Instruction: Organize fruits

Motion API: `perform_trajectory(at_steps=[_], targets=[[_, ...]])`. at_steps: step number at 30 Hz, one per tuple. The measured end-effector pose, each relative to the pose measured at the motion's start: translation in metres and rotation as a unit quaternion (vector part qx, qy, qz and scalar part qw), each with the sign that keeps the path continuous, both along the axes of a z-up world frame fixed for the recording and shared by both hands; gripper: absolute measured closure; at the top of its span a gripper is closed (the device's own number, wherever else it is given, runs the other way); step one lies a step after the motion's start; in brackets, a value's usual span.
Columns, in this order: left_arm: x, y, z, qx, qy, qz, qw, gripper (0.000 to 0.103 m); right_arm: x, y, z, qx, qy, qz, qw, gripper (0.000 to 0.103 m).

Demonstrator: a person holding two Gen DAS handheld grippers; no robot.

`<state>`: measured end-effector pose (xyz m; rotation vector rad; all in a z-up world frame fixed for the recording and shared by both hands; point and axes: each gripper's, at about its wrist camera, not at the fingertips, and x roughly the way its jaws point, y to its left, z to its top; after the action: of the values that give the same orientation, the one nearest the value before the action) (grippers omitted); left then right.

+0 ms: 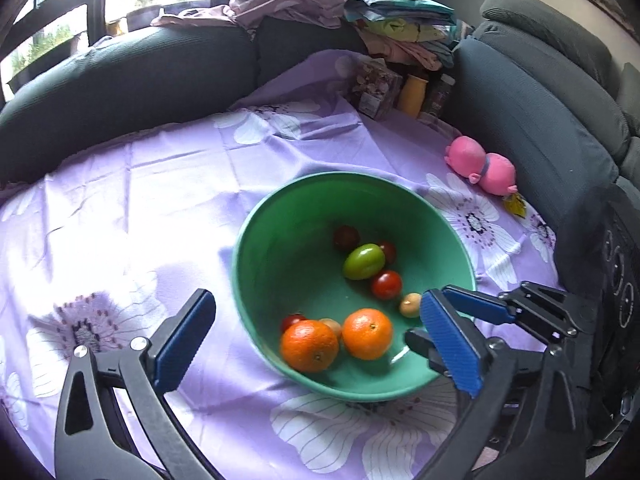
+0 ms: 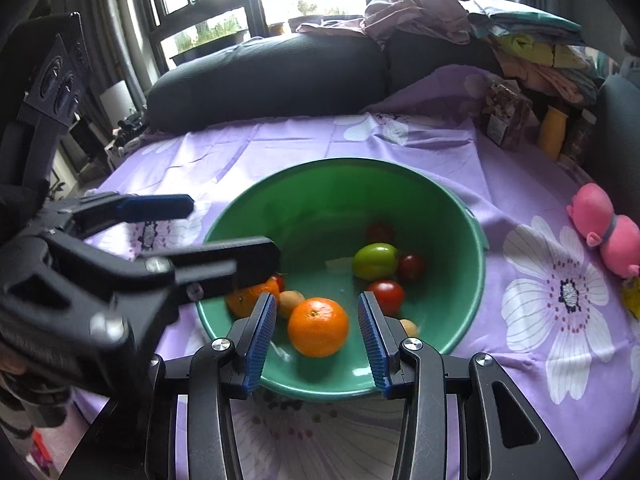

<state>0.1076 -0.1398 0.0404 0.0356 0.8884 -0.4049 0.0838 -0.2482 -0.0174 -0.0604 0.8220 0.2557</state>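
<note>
A green bowl [image 1: 304,216] stands on the purple flowered cloth [image 1: 120,208]. In it lie two oranges [image 1: 309,345] [image 1: 367,334], a green fruit [image 1: 363,261], several red cherry tomatoes [image 1: 386,285] and small tan fruits [image 1: 410,305]. My left gripper [image 1: 316,298] hangs over the bowl's near side, jaws wide open and holding nothing. My right gripper [image 2: 316,300] is at the bowl's near rim with its jaws apart. One orange [image 2: 318,326] lies in the bowl beyond them, untouched. The left gripper's finger [image 2: 240,260] partly hides the other orange [image 2: 248,298].
A pink plush toy [image 1: 482,166] lies at the cloth's right edge. A yellow bottle [image 1: 412,96] and a packet [image 1: 374,88] stand at the back. Dark sofa cushions [image 1: 120,80] ring the far and right sides, with piled clothes [image 1: 400,28] on top.
</note>
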Motion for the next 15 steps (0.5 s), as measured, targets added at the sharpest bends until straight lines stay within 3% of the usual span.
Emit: perform_trajectory(at_steps=[3, 8, 15], targets=[[-0.004, 0.005, 0.008, 0.03, -0.015, 0.025, 0.9991, 0.001, -0.005, -0.005, 0.007, -0.008, -0.004, -0.008, 1.0, 0.059], [-0.006, 0.015, 0.018, 0.004, -0.008, 0.021, 0.9997, 0.001, -0.011, -0.01, 0.02, -0.004, -0.013, -0.015, 1.0, 0.058], [-0.015, 0.007, 0.03, 0.046, -0.041, 0.032, 0.9976, 0.001, -0.017, -0.007, 0.033, -0.007, -0.025, -0.007, 1.0, 0.057]])
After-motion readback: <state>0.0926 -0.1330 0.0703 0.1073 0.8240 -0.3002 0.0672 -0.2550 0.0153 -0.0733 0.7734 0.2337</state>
